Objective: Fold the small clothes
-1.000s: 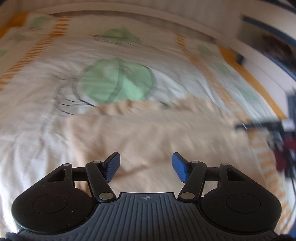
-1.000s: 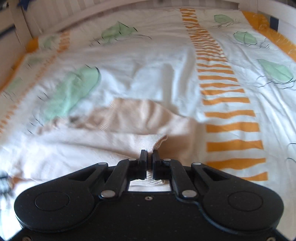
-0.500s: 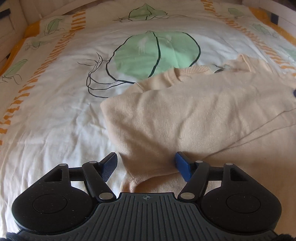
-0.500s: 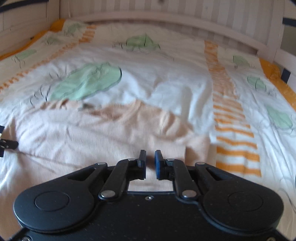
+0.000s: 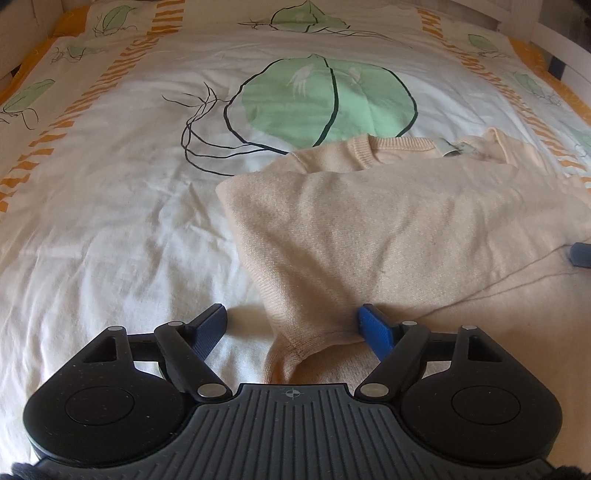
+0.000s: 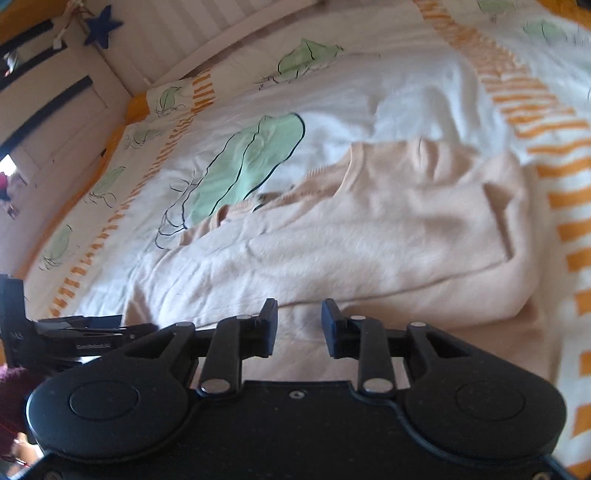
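A peach knit sweater (image 5: 388, 229) lies on the bed cover, one sleeve folded across its body and the neckline at the far side. My left gripper (image 5: 291, 314) hangs low over the sweater's left edge, its jaws opening wide. The folded cuff (image 5: 306, 347) lies loose between the blue fingers, unpressed. In the right wrist view the sweater (image 6: 369, 229) spreads beyond my right gripper (image 6: 300, 308), whose jaws are opening with nothing clamped between them. One tip of the right gripper (image 5: 581, 254) shows at the left view's right edge. The left gripper (image 6: 74, 332) shows at far left.
The white bed cover (image 5: 110, 221) carries green leaf prints and orange striped bands. A white slatted bed rail (image 6: 221, 33) runs along the far side, with a blue star (image 6: 103, 24) hanging near it. Another white rail (image 5: 554, 40) borders the right.
My right gripper was shut on the sweater's edge and has let it go, jaws now apart. My left gripper has sunk toward the folded cuff and spread wider.
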Demonstrator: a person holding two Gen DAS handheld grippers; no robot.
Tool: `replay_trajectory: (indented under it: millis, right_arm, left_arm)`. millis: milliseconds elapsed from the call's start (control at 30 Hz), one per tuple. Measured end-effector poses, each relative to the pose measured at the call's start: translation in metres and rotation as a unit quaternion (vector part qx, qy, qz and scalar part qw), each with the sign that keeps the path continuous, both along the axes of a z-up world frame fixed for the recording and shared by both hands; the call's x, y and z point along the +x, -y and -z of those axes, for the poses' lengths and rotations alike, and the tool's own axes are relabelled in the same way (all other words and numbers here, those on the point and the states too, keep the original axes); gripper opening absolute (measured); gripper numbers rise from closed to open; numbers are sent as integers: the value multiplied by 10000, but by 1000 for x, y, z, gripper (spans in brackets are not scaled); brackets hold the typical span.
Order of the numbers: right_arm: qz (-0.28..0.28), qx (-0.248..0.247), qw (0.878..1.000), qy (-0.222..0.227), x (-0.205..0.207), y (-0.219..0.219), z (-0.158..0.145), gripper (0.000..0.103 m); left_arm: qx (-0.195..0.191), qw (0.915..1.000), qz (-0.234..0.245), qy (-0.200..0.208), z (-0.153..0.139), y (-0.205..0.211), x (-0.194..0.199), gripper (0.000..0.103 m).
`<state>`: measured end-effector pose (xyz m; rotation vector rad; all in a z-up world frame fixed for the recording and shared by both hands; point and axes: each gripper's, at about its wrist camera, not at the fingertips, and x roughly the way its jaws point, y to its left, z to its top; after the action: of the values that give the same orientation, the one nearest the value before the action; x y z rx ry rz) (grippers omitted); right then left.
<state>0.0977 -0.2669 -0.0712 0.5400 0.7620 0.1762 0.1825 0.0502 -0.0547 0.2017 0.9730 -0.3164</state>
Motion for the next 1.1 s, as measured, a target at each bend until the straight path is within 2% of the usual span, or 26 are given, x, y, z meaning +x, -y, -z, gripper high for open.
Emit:
replay_trajectory:
  millis: [133,200,233,300,433,533,600,633,767,867,933,967,1000,1100]
  right_arm:
    - [91,236,9996,160,2,-3,3,44]
    - [257,554,9979,202,8,2,6,44]
    - [334,722,9967,154,12,4,9,36]
    - [396,811,9959,-24,16,5,15,6]
    - [266,494,9984,32,1,0,3,6]
    - [192,348,9987,-306,-4,2,3,6]
    - [143,132,9992,-348,-6,3,2,9]
    - [77,32,9996,-270,-6,5,-2,16]
    - [425,-218,9987,193,-9,23,-20,16]
    - [728,-788,9938,306,-1,38,-21,16]
    - [744,-1166,9904,65,9,44,-11,16]
    - [782,-1417,9867,-143,14,45,-4,16]
    - [834,-1595,9832,-301,17,47,4,6]
    - [866,-1561,9836,-271,16,53,10,4]
  left_arm:
    - [2,10000,-10,2,0,0,-1,78]
    - [2,10000,0,11,0,0,-1,78]
    - [-2,10000,5,10,0,1,0,78]
    - [-31,10000,-1,7,-1,0,0,78]
    - [-55,9999,-37,140,-9,-1,1,78]
    - [-114,9997,-148,178,-10,-3,4,77]
    - [-133,9996,-166,182,-10,-3,4,77]
    - [-125,9996,-170,186,-9,-3,4,77]
    - [-148,9995,-199,208,-8,-2,5,77]
    - [-166,9995,-247,132,-3,-1,5,78]
    - [-113,9995,-274,94,4,0,4,81]
    - [-94,9995,-289,116,7,0,4,87]
    - [-69,9994,-321,147,9,0,3,93]
    - [-82,9988,-452,162,12,-1,5,102]
